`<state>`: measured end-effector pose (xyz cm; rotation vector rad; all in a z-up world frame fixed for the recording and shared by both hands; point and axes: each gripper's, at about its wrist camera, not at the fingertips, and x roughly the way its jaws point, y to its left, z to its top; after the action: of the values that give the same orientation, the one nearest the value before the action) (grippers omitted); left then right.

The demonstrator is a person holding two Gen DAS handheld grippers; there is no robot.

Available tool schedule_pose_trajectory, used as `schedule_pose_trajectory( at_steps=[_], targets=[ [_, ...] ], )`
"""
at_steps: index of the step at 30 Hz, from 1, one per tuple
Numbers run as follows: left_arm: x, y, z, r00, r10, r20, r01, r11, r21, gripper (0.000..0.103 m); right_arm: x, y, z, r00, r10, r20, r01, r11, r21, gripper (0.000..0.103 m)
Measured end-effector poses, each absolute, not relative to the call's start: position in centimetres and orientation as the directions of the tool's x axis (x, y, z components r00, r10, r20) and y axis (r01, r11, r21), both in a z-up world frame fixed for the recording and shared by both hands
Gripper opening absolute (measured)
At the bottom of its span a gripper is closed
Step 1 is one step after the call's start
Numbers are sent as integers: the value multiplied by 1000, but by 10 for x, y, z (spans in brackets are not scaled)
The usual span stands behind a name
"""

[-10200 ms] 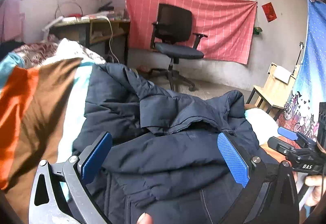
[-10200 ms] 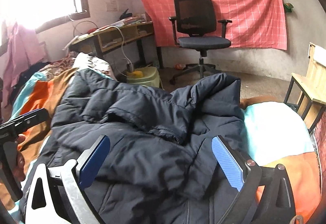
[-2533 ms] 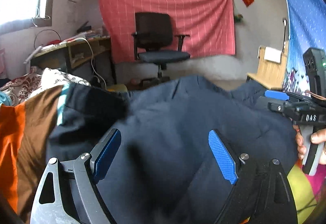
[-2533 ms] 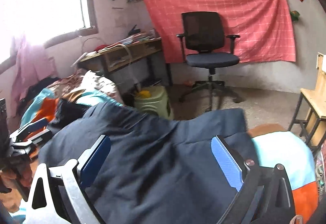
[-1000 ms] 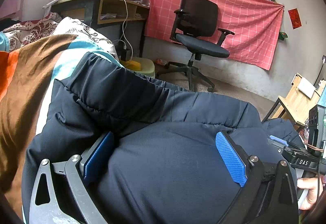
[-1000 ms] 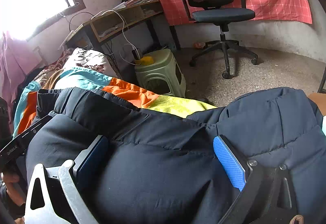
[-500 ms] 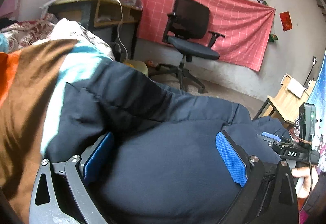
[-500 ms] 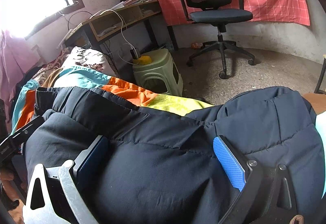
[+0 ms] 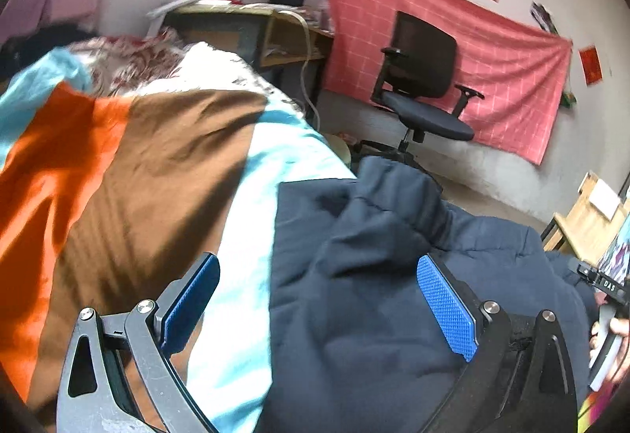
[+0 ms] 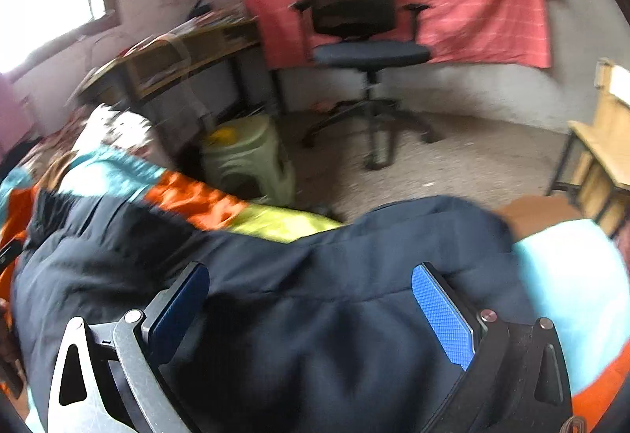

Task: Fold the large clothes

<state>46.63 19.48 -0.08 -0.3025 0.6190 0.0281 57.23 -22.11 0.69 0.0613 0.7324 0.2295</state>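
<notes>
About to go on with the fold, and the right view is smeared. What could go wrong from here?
1. The puffy navy jacket looks bulky, so a fold may spring open once let go.
2. Its far edge lies near the edge of the striped blanket, above the green stool; a push might slide it off.
3. Both the left gripper and right gripper are open, holding nothing.

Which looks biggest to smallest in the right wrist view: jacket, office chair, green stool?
1. Jacket, filling the lower frame, though it lies nearest the camera.
2. Office chair.
3. Green stool, clearly smallest.
The picture is blurred, but the order is plain.
</notes>
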Motion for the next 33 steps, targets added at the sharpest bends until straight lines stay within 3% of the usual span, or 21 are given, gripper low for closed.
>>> schedule_pose_trajectory(
  at_steps=[11, 15, 23, 27, 33],
  targets=[
    [457, 221, -11, 730, -179, -660, -83, 935, -346, 98, 566, -297, 32, 770, 101, -630, -89, 995, 51, 103],
    [453, 222, -15, 698, -223, -680, -65, 927, -371, 98, 562, -326, 28, 768, 88, -634, -43, 995, 86, 103],
    [455, 219, -17, 652, -278, -705, -27, 921, -388, 98, 559, -364, -1, 678, 230, -698, -89, 968, 233, 103],
    [457, 211, -19, 626, -283, -727, -5, 930, -366, 98, 558, -374, -16, 606, 371, -704, -152, 922, 355, 103],
    [461, 205, -26, 604, -308, -735, 13, 926, -378, 98, 559, -372, -28, 543, 453, -707, -209, 888, 409, 103]
  ],
)
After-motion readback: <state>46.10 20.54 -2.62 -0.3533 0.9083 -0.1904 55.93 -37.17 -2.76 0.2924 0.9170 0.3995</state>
